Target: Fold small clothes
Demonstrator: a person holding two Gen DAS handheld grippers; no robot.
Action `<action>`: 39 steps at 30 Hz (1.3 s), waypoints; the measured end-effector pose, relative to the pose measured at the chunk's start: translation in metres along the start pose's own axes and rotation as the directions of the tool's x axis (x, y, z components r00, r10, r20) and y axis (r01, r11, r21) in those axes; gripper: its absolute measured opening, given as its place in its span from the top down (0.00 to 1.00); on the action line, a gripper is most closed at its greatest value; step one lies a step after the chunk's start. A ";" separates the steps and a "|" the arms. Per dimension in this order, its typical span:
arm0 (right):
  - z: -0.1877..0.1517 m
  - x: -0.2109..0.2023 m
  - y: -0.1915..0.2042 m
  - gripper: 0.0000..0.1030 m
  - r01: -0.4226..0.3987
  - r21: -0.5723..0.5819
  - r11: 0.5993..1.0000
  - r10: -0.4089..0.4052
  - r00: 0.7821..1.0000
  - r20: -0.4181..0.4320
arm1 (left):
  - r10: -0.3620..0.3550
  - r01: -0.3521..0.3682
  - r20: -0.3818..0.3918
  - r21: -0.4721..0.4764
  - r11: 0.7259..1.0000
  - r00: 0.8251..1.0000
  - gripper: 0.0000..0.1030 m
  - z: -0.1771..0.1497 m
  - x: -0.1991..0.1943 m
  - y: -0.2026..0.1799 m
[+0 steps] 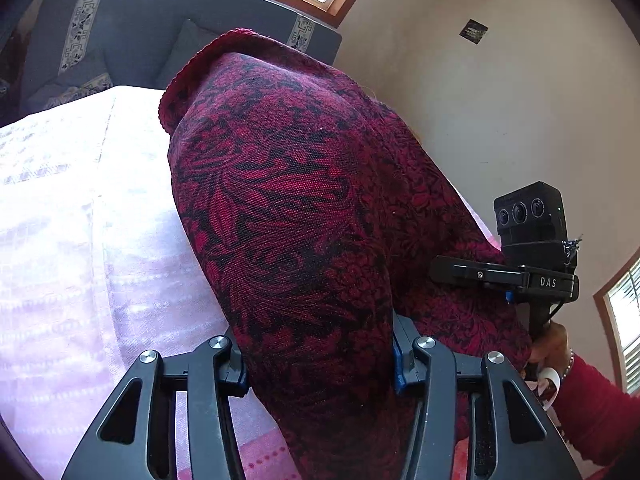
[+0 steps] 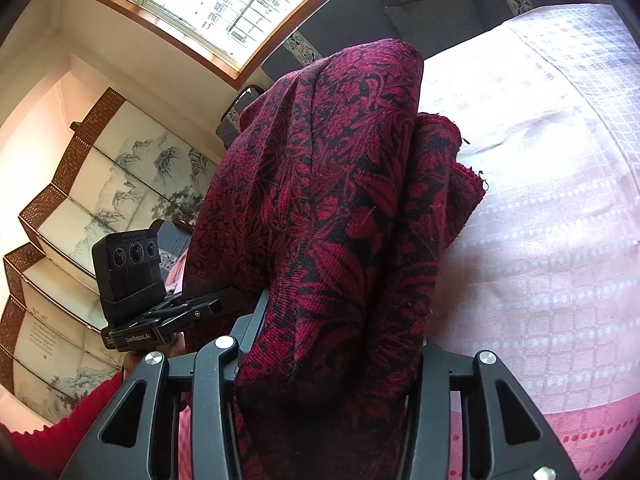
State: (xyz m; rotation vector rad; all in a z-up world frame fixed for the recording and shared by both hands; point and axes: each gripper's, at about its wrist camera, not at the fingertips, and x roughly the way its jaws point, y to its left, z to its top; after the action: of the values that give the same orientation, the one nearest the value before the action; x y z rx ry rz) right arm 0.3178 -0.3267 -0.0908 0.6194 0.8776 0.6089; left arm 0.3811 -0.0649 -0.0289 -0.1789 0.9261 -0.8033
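Left gripper point(image 1: 320, 364) clamped on red-black floral knit garment point(image 1: 288, 208). Right gripper point(image 2: 328, 368) clamped on same garment point(image 2: 340, 220). Garment held up over pink patterned bedspread point(image 1: 80, 220), grey sofa point(image 1: 132, 28) far behind.

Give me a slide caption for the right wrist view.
Right gripper lifts a red patterned cloth above the pink bedspread.

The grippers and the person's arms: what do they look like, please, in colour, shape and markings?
Both grippers, left gripper and right gripper, are matte black linkages with silver pivot bolts and slotted arms; blue parts show on the left one. Each carries a boxy three-lens camera: one base reads "DAS", the other "GenRoboLAI". The right hand has a red sleeve and a beaded bracelet.
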 end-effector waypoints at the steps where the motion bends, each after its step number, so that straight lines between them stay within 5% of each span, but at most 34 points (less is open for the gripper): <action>1: -0.001 0.000 0.004 0.61 -0.005 -0.004 1.000 0.005 1.000 0.003 | 0.011 -0.011 0.010 0.007 1.000 1.000 0.52 -0.002 -0.007 -0.002; 15: -0.040 -0.004 0.051 0.62 -0.089 -0.037 0.995 0.090 0.996 0.014 | 0.171 -0.182 0.099 0.111 0.977 0.980 0.52 -0.049 -0.086 -0.040; 39: -0.115 -0.054 0.072 0.62 -0.098 -0.057 0.994 0.099 0.995 0.009 | 0.224 -0.243 0.151 0.124 0.962 0.963 0.52 -0.121 -0.141 -0.080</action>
State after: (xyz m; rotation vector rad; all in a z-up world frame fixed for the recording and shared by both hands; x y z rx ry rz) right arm 0.1779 -0.2894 -0.0694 0.6174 0.8193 0.7157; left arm 0.1973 -0.0014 0.0249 0.0018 0.7426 -0.6259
